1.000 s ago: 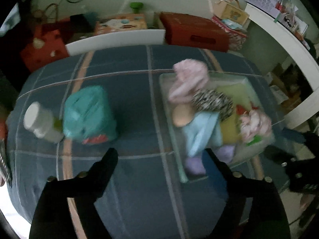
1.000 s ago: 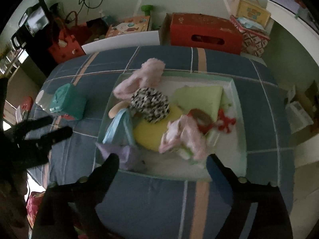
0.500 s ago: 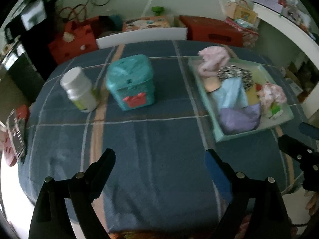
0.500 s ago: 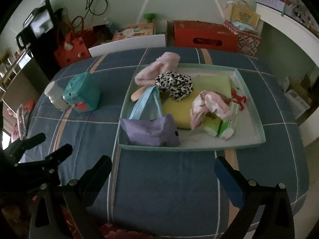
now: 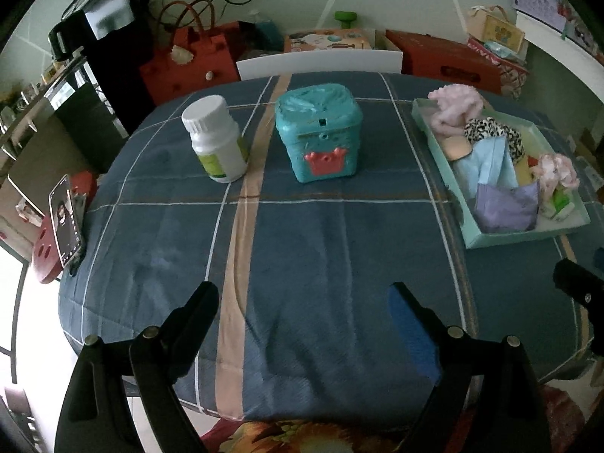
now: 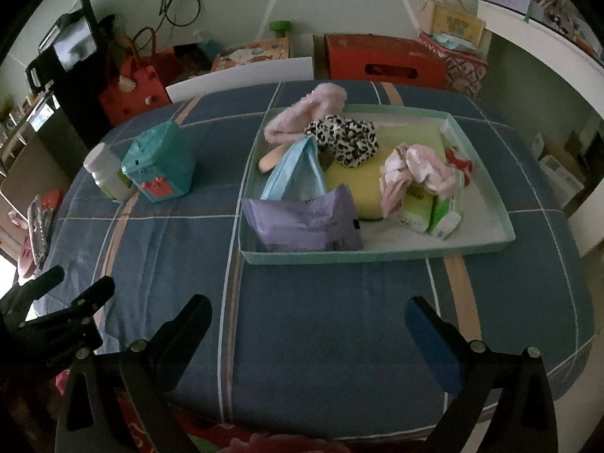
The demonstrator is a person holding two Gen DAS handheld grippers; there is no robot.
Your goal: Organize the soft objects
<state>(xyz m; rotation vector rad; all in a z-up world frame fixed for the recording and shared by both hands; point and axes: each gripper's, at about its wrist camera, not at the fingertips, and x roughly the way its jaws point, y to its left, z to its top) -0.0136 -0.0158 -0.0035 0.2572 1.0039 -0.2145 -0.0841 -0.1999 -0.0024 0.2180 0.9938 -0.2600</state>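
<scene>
A: What differs from a second ago?
B: Both tools have drawn back from the tray [image 6: 373, 255]. The left tool [image 5: 304, 300], earlier right over the tray's near corner, now hangs above bare blue checked cloth on the desk [image 5: 302, 249], its fingers spread wide with nothing between them. The right tool [image 6: 307, 315] is likewise wide open and empty, above the cloth on the near side of the tray.

A: What does each view show alone?
B: The left view shows the white bottle [image 5: 215, 139] and teal box [image 5: 319, 136] in full, well apart from the tray [image 5: 502, 239] on its left. The right view shows the whole tray and the left tool [image 6: 56, 302] beyond the tray's left end.

A: Where are the soft things, and how do they lie?
B: All are in the tray, whose long axis runs left to right in the right view. The pink band [image 6: 305, 115] lies slanted over the far-left rim; the spotted scrunchie [image 6: 343, 139] is just beside it; the purple pouch [image 6: 302, 222] leans in the near-left corner; pink cloth [image 6: 413, 173] sits right of the yellow sponge [image 6: 358, 188].
</scene>
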